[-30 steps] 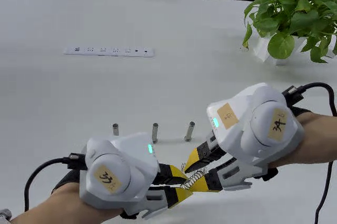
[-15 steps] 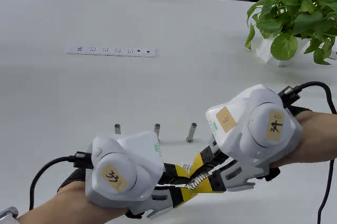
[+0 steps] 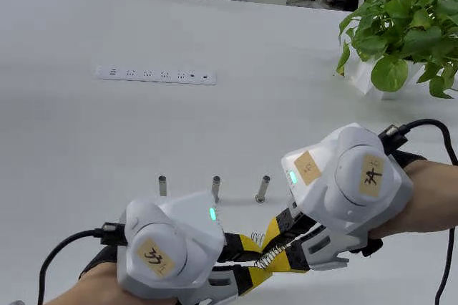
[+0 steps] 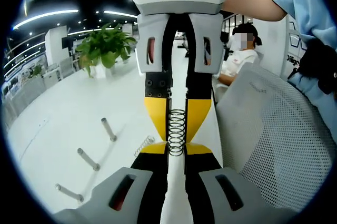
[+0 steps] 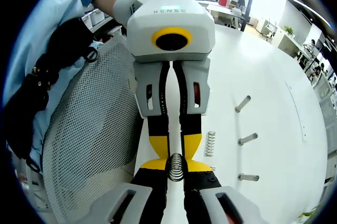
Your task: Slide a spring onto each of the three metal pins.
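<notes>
Three bare metal pins (image 3: 215, 187) stand in a row on the white table (image 3: 107, 147), just beyond my grippers. One spring (image 3: 270, 254) is held in the air between the two grippers, which meet tip to tip. My left gripper (image 3: 255, 258) pinches one end of it (image 4: 176, 133). My right gripper (image 3: 276, 246) has closed its yellow fingers (image 4: 156, 119) along the spring's sides. In the right gripper view the spring (image 5: 175, 166) shows end-on between my own tips. A second spring (image 5: 210, 143) lies loose on the table near the pins (image 5: 247, 139).
A white power strip (image 3: 156, 74) lies further back on the table. A potted green plant (image 3: 404, 22) stands at the back right. A mesh chair back (image 4: 274, 129) is close behind the grippers, and a seated person (image 4: 239, 56) is in the background.
My right gripper's jaws were apart one second ago and have closed around the spring. Both grippers stay tip to tip. The head camera has tilted, so the whole scene sits lower in the picture.
</notes>
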Available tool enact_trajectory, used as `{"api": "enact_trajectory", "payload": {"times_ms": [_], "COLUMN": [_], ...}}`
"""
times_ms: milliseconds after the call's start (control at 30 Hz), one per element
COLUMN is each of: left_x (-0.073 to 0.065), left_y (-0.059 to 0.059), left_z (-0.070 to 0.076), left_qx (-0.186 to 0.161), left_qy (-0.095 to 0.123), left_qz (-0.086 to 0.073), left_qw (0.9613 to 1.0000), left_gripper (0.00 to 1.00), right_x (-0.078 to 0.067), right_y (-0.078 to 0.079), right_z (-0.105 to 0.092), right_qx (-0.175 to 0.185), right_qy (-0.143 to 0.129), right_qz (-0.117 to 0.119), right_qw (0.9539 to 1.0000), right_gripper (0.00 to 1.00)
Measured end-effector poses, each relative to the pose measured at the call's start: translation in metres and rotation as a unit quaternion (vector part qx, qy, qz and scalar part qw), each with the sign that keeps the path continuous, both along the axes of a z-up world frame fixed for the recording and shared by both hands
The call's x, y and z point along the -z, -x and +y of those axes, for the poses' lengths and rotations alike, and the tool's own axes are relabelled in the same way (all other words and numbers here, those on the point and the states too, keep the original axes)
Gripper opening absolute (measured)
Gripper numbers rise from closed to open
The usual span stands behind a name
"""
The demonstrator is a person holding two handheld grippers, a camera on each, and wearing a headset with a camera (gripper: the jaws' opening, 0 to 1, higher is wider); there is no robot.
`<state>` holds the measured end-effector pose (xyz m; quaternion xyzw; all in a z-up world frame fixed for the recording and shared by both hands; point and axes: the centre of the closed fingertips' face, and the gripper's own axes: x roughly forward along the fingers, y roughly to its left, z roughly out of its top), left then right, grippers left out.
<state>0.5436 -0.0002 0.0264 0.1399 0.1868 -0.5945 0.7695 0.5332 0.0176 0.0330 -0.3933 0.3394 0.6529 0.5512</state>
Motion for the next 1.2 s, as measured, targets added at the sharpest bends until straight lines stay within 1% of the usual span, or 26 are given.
{"api": "enact_trajectory", "payload": {"times_ms": [67,100,133,200,267,333,367,467,533,600,633,667,700,733,767,833,867,900,933,967,1000,1033,1100,1133,1200], "left_x": [0.000,0.000,0.000,0.000,0.001,0.003,0.004,0.008,0.009,0.010,0.011,0.011,0.009,0.009,0.007,0.006,0.005,0.005,0.005,0.005,0.006,0.006,0.006,0.007,0.006], "left_y": [-0.002,-0.004,-0.005,-0.008,-0.010,-0.015,-0.017,-0.020,-0.023,-0.026,-0.028,-0.030,-0.032,-0.034,-0.036,-0.038,-0.039,-0.041,-0.042,-0.044,-0.044,-0.045,-0.045,-0.047,-0.048], "left_z": [0.002,0.004,0.005,0.009,0.014,0.021,0.026,0.038,0.048,0.057,0.064,0.068,0.074,0.077,0.083,0.090,0.095,0.098,0.102,0.108,0.110,0.114,0.118,0.123,0.126], "left_qx": [-0.009,-0.017,-0.020,-0.030,-0.040,-0.059,-0.070,-0.094,-0.119,-0.139,-0.152,-0.162,-0.177,-0.185,-0.197,-0.210,-0.222,-0.227,-0.235,-0.245,-0.251,-0.261,-0.268,-0.281,-0.291], "left_qy": [0.002,0.006,0.007,0.007,0.007,0.012,0.015,0.014,0.022,0.025,0.024,0.027,0.032,0.034,0.038,0.039,0.040,0.040,0.038,0.035,0.035,0.037,0.036,0.034,0.035], "left_qz": [-0.001,0.004,0.003,-0.003,-0.003,0.000,0.003,0.005,0.010,0.010,0.009,0.009,0.010,0.010,0.007,0.004,0.003,-0.002,-0.011,-0.016,-0.014,-0.011,-0.015,-0.021,-0.028], "left_qw": [1.0000,0.9998,0.9998,0.9995,0.9992,0.9982,0.9974,0.9954,0.9926,0.9900,0.9880,0.9864,0.9837,0.9820,0.9796,0.9770,0.9743,0.9731,0.9713,0.9686,0.9672,0.9646,0.9626,0.9589,0.9558], "left_gripper": [0.07,0.08,0.09,0.12,0.15,0.17,0.20,0.25,0.30,0.35,0.38,0.41,0.44,0.47,0.50,0.55,0.58,0.61,0.63,0.69,0.73,0.76,0.80,0.84,0.96], "right_x": [0.000,0.000,0.000,0.000,0.001,0.003,0.003,0.004,0.005,0.006,0.007,0.007,0.007,0.007,0.007,0.008,0.007,0.007,0.007,0.006,0.007,0.007,0.007,0.007,0.007], "right_y": [-0.001,-0.002,-0.002,-0.004,-0.006,-0.008,-0.009,-0.009,-0.011,-0.013,-0.013,-0.013,-0.014,-0.014,-0.014,-0.016,-0.016,-0.017,-0.019,-0.022,-0.024,-0.027,-0.029,-0.031,-0.034], "right_z": [0.002,0.003,0.003,0.005,0.006,0.005,0.005,0.004,0.004,0.003,0.003,0.003,0.003,0.003,0.003,0.003,0.004,0.004,0.004,0.004,0.003,0.002,0.001,0.001,0.000], "right_qx": [-0.001,-0.002,-0.003,-0.002,0.000,-0.002,-0.002,-0.005,-0.007,-0.008,-0.008,-0.008,-0.010,-0.011,-0.013,-0.015,-0.016,-0.017,-0.018,-0.015,-0.014,-0.014,-0.015,-0.016,-0.016], "right_qy": [0.000,-0.001,-0.001,0.000,0.005,0.010,0.011,0.013,0.016,0.019,0.020,0.020,0.021,0.021,0.023,0.025,0.025,0.026,0.026,0.027,0.029,0.031,0.035,0.038,0.040], "right_qz": [-0.001,-0.001,0.000,0.001,-0.001,-0.003,-0.003,-0.002,-0.004,-0.006,-0.006,-0.006,-0.006,-0.006,-0.007,-0.009,-0.009,-0.010,-0.012,-0.012,-0.013,-0.017,-0.020,-0.021,-0.020], "right_qw": [1.0000,1.0000,1.0000,1.0000,1.0000,0.9999,0.9999,0.9999,0.9998,0.9998,0.9998,0.9998,0.9997,0.9997,0.9996,0.9995,0.9995,0.9995,0.9994,0.9994,0.9994,0.9993,0.9991,0.9989,0.9989], "right_gripper": [0.07,0.07,0.07,0.07,0.07,0.07,0.07,0.07,0.07,0.07,0.07,0.07,0.07,0.07,0.07,0.07,0.07,0.07,0.07,0.07,0.07,0.07,0.07,0.07,0.07]}}
